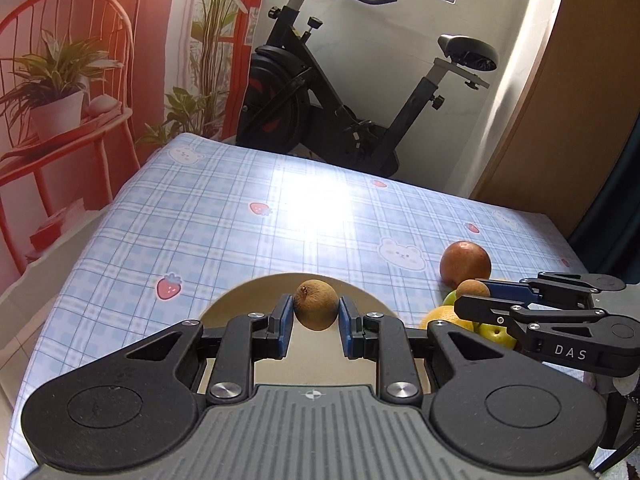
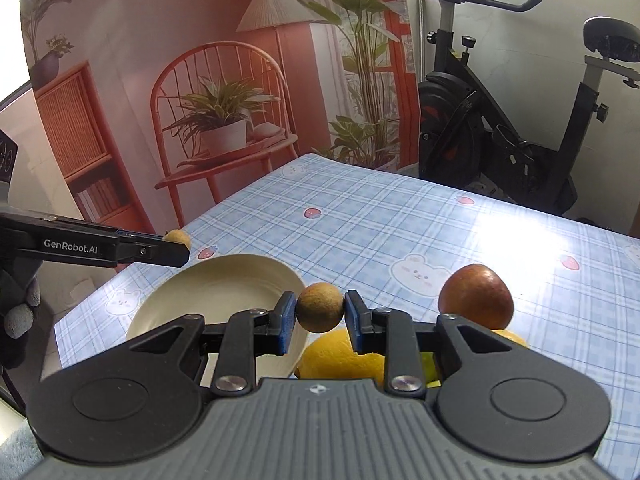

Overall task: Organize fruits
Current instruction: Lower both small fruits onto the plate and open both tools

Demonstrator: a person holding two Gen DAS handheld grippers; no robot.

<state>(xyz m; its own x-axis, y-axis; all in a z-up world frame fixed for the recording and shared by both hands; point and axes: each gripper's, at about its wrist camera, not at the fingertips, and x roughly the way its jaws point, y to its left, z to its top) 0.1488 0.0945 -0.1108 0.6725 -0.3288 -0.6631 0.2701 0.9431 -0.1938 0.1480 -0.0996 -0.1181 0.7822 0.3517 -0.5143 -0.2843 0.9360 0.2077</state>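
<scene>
My left gripper (image 1: pixel 316 314) is shut on a small brown kiwi-like fruit (image 1: pixel 316 306) and holds it above the cream plate (image 1: pixel 248 290). My right gripper (image 2: pixel 320 318) is shut on a second small brown round fruit (image 2: pixel 320 307), just right of the plate (image 2: pixel 216 292) and above the fruit pile. The pile holds a red-brown apple (image 2: pixel 476 296), a yellow lemon (image 2: pixel 340 358) and a green fruit (image 1: pixel 496 334). In the left wrist view the right gripper (image 1: pixel 476 294) shows at the right with its brown fruit (image 1: pixel 472 289). In the right wrist view the left gripper (image 2: pixel 176 246) shows at the left.
The table has a blue plaid cloth (image 1: pixel 280 208) with strawberry and bear prints. An exercise bike (image 1: pixel 320 92) stands behind the table's far edge. A printed backdrop (image 2: pixel 224 112) of a red chair and plants hangs at the left.
</scene>
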